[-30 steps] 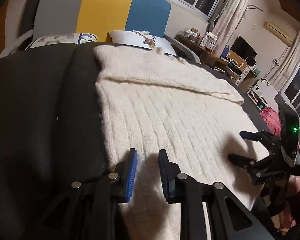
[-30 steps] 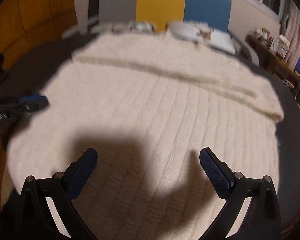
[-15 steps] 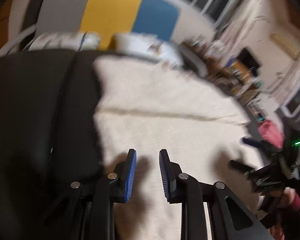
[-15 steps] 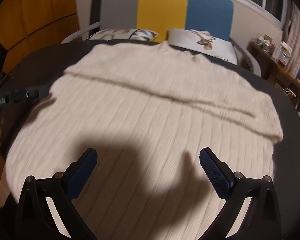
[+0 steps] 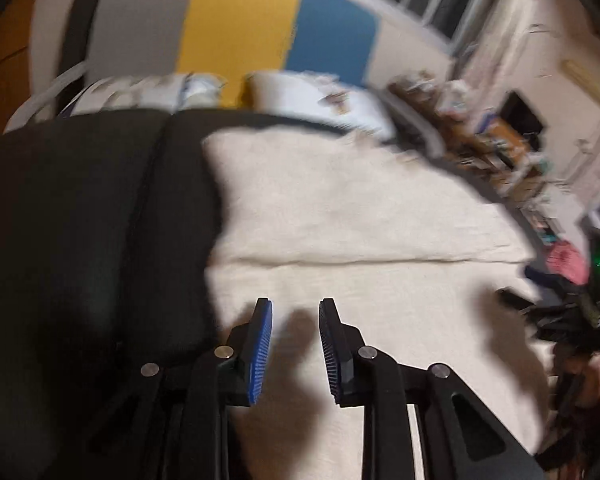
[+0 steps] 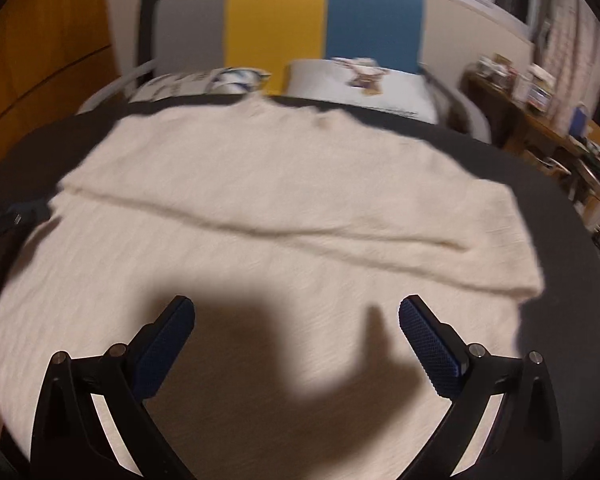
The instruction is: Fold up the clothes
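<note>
**Positioning Both Grippers Above the Near Half of the Sweater**

Hovering over the bed, both tools pointed steeply down at a cream knitted sweater [image 6: 284,208] that lay flat on the dark bedcover [image 5: 80,220]. A sleeve or folded band [image 6: 300,224] ran across the garment from side to side, probably laid there so that the body could next be doubled over it. The left gripper [image 5: 295,344] hung above the sweater's left edge; its jaws stood narrowly apart and were opening, with no fabric between them. The right gripper [image 6: 296,344] hung over the near middle of the knit, jaws spread wide and empty, its shadow cast on the fabric below. Neither tool touched the cloth. Their placement suggested a coming pinch at the near hem, one tool to each side. Two pillows [image 6: 360,80] sat beyond the collar, against the grey, yellow and blue headboard [image 6: 284,16].
</note>
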Motion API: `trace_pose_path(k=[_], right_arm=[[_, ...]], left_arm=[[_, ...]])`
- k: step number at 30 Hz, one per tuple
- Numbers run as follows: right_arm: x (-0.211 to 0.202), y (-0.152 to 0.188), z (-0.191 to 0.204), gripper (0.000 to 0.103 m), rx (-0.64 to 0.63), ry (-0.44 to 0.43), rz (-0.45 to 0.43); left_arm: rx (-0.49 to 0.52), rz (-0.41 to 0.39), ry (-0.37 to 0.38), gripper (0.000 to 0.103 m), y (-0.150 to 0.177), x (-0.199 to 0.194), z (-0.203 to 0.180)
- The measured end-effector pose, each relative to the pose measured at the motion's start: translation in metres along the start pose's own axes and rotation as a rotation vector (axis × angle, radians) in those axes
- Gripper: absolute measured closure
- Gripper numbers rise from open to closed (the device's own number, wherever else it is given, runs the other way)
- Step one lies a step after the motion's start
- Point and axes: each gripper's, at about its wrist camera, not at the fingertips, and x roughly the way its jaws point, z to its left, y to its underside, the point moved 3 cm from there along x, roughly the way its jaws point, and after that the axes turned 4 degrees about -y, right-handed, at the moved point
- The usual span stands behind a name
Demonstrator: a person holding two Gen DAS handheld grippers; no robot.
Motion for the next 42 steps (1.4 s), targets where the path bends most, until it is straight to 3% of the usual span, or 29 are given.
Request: trace_pose_path(k=[2, 4, 8, 12, 15, 18, 20, 22, 26, 31, 33, 36, 39, 42], right_arm=[[0.019, 0.007, -0.025, 0.0, 0.068, 0.032, 0.064], [0.024, 0.014, -0.041, 0.0, 0.145, -0.028, 0.056], [0.017, 0.012, -0.04, 0.0, 0.125, -0.035, 0.051], [-0.023, 0.021, -0.034, 0.0, 0.096, -0.129, 0.022], [-0.052, 0.053, -0.022, 0.0, 0.056, -0.193, 0.047], [-0.058, 0.098, -0.023, 0.0, 0.065, -0.162, 0.133], [-0.062, 0.113, -0.024, 0.0, 0.035, -0.124, 0.077], [-0.064, 0.118, -0.024, 0.0, 0.033, -0.112, 0.041], [-0.077, 0.114, -0.023, 0.0, 0.06, -0.119, 0.058], [-0.098, 0.128, -0.024, 0.0, 0.089, -0.205, 0.069], [-0.089, 0.141, -0.017, 0.0, 0.048, -0.178, 0.102], [-0.087, 0.143, -0.012, 0.0, 0.028, -0.151, 0.112], [-0.099, 0.141, -0.026, 0.0, 0.101, -0.263, 0.117], [-0.122, 0.148, -0.056, 0.0, 0.268, -0.413, 0.074]], left_arm=[[0.001, -0.003, -0.015, 0.081, 0.001, 0.007, 0.004], [0.039, -0.003, -0.052, 0.081, -0.002, 0.01, 0.001], [0.111, 0.004, -0.123, 0.08, -0.011, 0.008, -0.01], [0.1, -0.041, -0.056, 0.079, 0.006, -0.032, -0.027], [0.121, -0.051, -0.007, 0.078, 0.039, -0.058, -0.046], [0.125, 0.023, -0.028, 0.079, 0.071, -0.047, -0.049], [0.105, -0.011, -0.027, 0.078, 0.076, -0.044, -0.045], [0.073, 0.001, -0.028, 0.078, 0.071, -0.045, -0.044], [0.076, -0.039, -0.019, 0.078, 0.071, -0.075, -0.051], [0.117, 0.004, -0.036, 0.078, 0.104, -0.076, -0.051], [0.091, -0.04, -0.01, 0.077, 0.108, -0.076, -0.046], [-0.039, -0.017, 0.04, 0.077, 0.098, -0.08, -0.037], [-0.024, -0.025, 0.015, 0.077, 0.1, -0.093, -0.036], [-0.008, -0.041, 0.0, 0.077, 0.112, -0.109, -0.032]])
